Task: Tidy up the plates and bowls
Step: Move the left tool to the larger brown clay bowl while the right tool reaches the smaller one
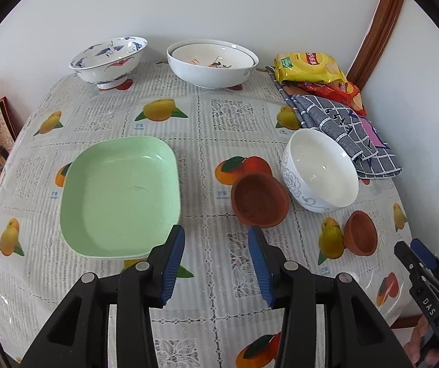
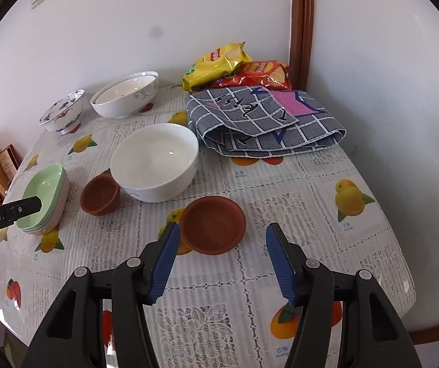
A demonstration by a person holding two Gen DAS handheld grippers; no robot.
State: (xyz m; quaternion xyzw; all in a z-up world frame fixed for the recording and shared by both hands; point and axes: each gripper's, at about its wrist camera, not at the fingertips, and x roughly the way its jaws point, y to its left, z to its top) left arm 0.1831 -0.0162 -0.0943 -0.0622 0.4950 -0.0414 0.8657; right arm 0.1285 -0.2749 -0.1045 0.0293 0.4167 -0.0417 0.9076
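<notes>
A table [image 1: 207, 141] with a fruit-print cover holds green plates [image 1: 121, 196] stacked at its left, a white bowl [image 2: 155, 162] mid-table beside two small brown bowls [image 2: 213, 224], while the left gripper [image 1: 216, 263] and right gripper [image 2: 222, 263] hover wide apart, holding nothing.

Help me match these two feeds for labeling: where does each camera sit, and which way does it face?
Left wrist: sits on the left gripper, faces the green plate; right gripper shows at the edge.
Right wrist: sits on the right gripper, faces a brown saucer; left gripper shows at the edge.
Shared: white bowl, checked cloth.
</notes>
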